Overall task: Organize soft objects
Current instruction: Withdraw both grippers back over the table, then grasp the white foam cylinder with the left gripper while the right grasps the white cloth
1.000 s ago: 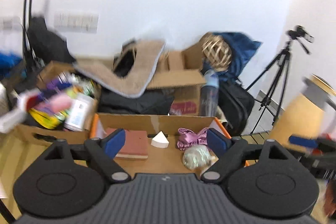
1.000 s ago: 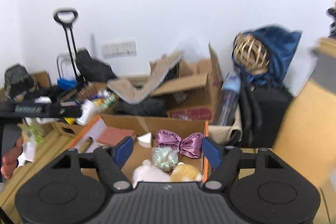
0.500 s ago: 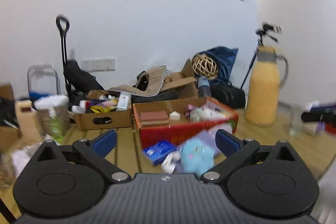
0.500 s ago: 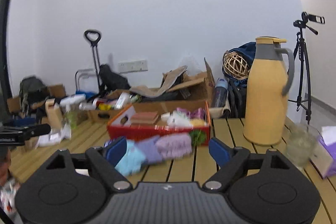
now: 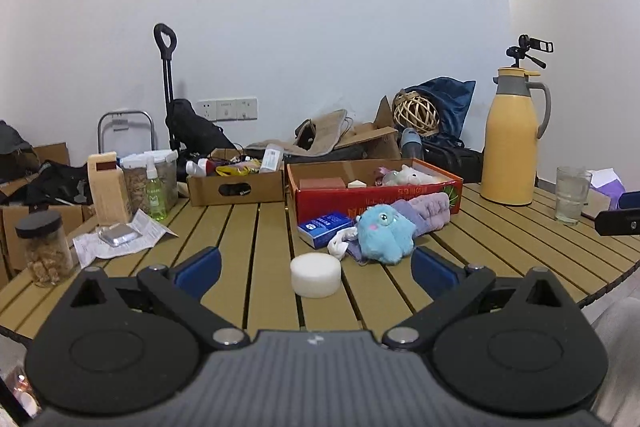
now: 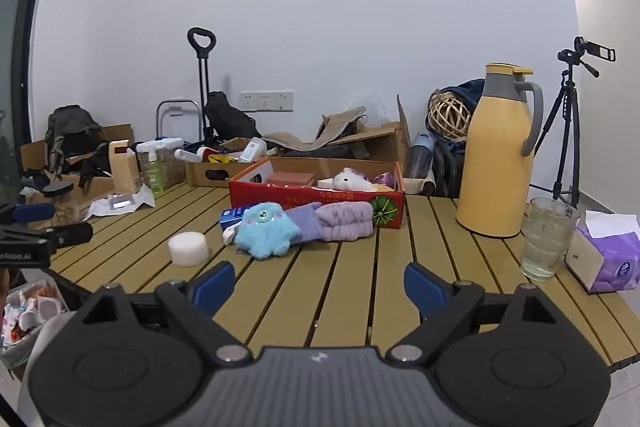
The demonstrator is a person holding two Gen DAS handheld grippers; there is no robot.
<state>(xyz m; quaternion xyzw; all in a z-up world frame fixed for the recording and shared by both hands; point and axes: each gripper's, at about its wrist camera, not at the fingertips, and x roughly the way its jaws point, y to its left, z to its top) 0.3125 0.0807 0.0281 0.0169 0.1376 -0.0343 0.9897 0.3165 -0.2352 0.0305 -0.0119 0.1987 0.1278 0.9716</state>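
Both empty, the left gripper (image 5: pixel 316 269) spread wide and the right gripper (image 6: pixel 316 285) opening, they face the blue plush (image 5: pixel 384 233) and white sponge (image 5: pixel 316 275) lying before the red box (image 5: pixel 376 193), seemingly readied for pickup.

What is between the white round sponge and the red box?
The blue plush toy, lying partly on a purple towel, with a small blue packet beside it. Both wrist views show this.

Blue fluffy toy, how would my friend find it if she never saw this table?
Look for the red box on the slatted table. In front of it lies the blue toy, beside purple cloths. It alone is furry turquoise with an eye.
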